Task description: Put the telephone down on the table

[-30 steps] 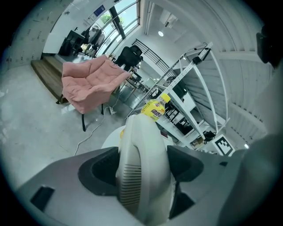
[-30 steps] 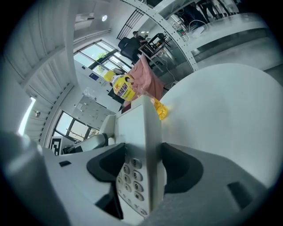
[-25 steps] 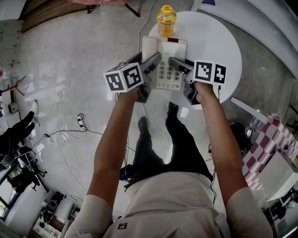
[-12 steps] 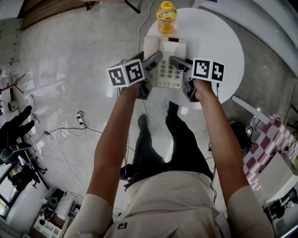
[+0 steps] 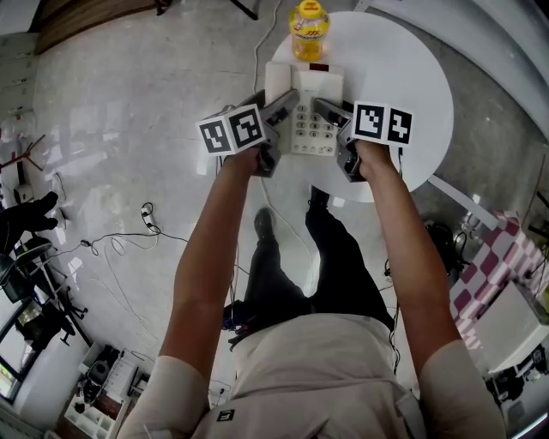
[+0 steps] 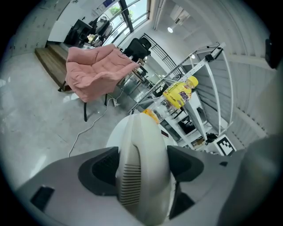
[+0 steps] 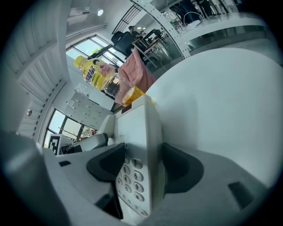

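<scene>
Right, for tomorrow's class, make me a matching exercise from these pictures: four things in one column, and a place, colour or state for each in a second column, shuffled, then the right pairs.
Things
1. left gripper
2. right gripper
3. bottle
4. table

Descriptions
A. round and white
B. shut on the telephone at its keypad side
C. yellow, standing beyond the telephone
D. shut on the telephone at its handset side

Pairs: 1-D, 2-B, 3-C, 4-A
</scene>
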Demonstrator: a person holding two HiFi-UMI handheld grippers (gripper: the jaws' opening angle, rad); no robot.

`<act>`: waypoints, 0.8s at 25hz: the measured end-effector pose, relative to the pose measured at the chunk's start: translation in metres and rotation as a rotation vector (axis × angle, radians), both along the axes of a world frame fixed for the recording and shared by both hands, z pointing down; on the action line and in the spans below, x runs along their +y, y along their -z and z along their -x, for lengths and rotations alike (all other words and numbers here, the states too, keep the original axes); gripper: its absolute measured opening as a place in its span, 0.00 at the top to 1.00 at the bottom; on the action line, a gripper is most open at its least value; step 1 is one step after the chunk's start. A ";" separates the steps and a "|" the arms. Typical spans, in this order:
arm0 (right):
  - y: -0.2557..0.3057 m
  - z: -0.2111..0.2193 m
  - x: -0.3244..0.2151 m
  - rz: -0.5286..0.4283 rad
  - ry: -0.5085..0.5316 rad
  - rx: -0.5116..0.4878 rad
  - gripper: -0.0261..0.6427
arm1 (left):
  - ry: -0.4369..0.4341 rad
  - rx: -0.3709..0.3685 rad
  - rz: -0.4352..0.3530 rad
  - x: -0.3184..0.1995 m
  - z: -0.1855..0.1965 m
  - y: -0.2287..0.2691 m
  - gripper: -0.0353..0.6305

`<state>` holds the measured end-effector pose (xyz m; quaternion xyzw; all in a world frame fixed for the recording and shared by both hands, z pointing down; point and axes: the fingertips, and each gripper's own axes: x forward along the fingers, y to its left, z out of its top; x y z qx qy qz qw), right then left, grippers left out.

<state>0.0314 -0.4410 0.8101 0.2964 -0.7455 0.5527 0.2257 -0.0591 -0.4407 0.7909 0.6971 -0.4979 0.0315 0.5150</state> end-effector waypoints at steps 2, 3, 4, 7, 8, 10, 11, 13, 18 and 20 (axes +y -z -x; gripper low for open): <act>0.000 0.000 0.001 0.000 0.002 0.000 0.58 | -0.014 0.006 -0.006 0.001 0.000 0.000 0.44; -0.001 0.000 0.001 0.000 0.002 -0.001 0.58 | -0.020 0.010 -0.006 0.001 0.000 -0.001 0.44; -0.002 0.000 0.001 -0.001 0.001 -0.002 0.58 | -0.025 0.014 -0.006 0.001 0.000 -0.002 0.44; -0.005 -0.001 0.001 -0.001 -0.001 -0.003 0.58 | -0.029 0.036 -0.015 0.000 -0.002 -0.005 0.44; -0.005 -0.001 0.001 -0.001 -0.002 -0.002 0.58 | -0.027 0.043 -0.022 -0.001 -0.003 -0.005 0.44; -0.006 -0.003 0.000 -0.003 -0.005 0.002 0.58 | -0.024 0.047 -0.034 -0.001 -0.004 -0.006 0.44; -0.007 -0.004 0.000 -0.006 -0.008 0.005 0.58 | -0.028 0.042 -0.037 0.000 -0.004 -0.006 0.44; -0.006 -0.003 0.000 -0.014 -0.015 0.014 0.58 | -0.051 0.028 -0.034 0.003 -0.004 -0.006 0.44; -0.001 -0.003 0.001 -0.035 -0.016 0.041 0.57 | -0.081 0.008 -0.040 0.014 0.005 0.004 0.44; 0.000 -0.005 0.001 -0.042 -0.018 0.057 0.59 | -0.073 0.003 -0.058 0.015 0.011 0.012 0.44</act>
